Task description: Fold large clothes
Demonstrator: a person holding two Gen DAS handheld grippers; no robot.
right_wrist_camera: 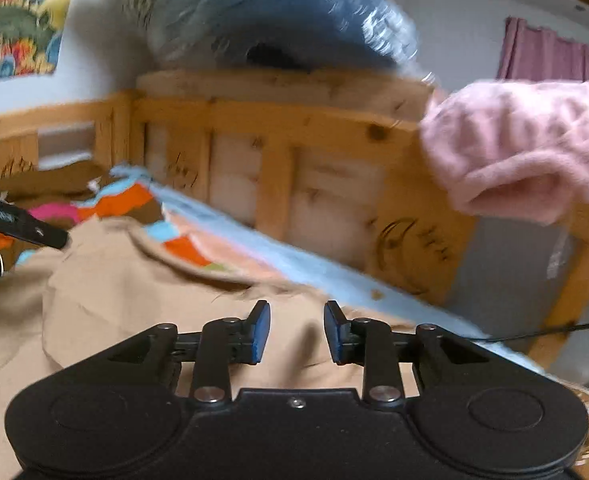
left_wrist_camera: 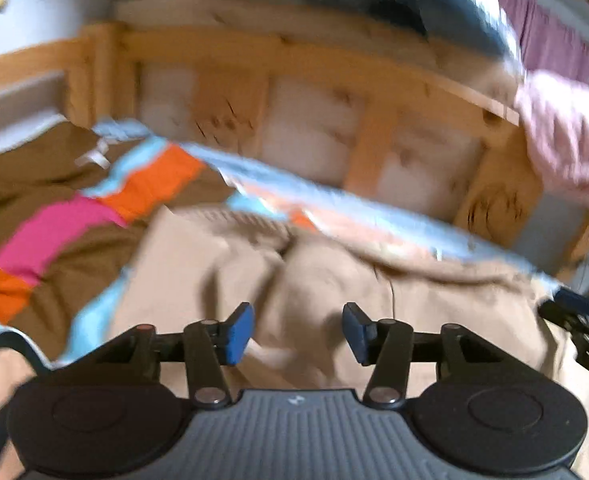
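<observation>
A large tan garment [left_wrist_camera: 334, 280] lies rumpled on the bed, in folds and creases; it also shows in the right wrist view [right_wrist_camera: 134, 300]. My left gripper [left_wrist_camera: 297, 332] is open and empty, hovering just above the tan cloth. My right gripper [right_wrist_camera: 297, 330] is open and empty, also just above the tan cloth, near the bed's far edge. The right gripper's tip shows at the right edge of the left wrist view [left_wrist_camera: 582, 316]. The left gripper's finger shows at the left of the right wrist view [right_wrist_camera: 22, 224]. Both views are motion-blurred.
A striped bedspread [left_wrist_camera: 54, 232] in brown, pink, orange and light blue covers the bed. A wooden bed frame [left_wrist_camera: 286, 80] runs along the far side. A pink fluffy garment [right_wrist_camera: 534, 148] hangs over its corner. A large blue bundle [right_wrist_camera: 294, 12] sits on top.
</observation>
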